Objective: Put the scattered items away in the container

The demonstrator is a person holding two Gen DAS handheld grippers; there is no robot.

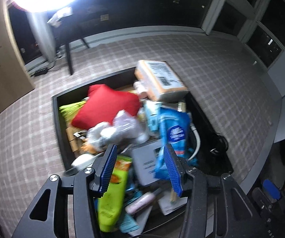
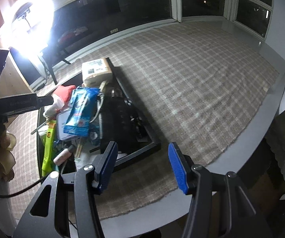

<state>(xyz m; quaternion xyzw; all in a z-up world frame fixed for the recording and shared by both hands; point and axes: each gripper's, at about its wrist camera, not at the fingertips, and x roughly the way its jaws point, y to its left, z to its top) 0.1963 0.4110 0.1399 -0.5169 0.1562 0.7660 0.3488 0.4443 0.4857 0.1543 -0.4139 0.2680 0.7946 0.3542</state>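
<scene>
A black open container [image 1: 57, 119] sits on the checked rug, piled with items: a red pouch [image 1: 106, 105], a blue wipes pack [image 1: 174, 134], a tan parcel box [image 1: 158, 79], a green packet [image 1: 112, 198], a crumpled plastic bag [image 1: 120, 129] and a pink bottle [image 1: 140, 201]. My left gripper [image 1: 140, 168] is open and empty just above the pile. In the right wrist view the container [image 2: 138, 154] lies to the left, with the blue wipes pack [image 2: 80, 111] and parcel box [image 2: 96, 69] on top. My right gripper [image 2: 142, 166] is open and empty over the container's near right corner.
The checked rug [image 2: 202, 83] spreads right of the container on a grey floor. A bright ring light [image 2: 31, 19] stands at the back left by dark windows. A black table leg [image 1: 69, 57] stands behind the container. The left tool's black arm [image 2: 13, 103] crosses the left edge.
</scene>
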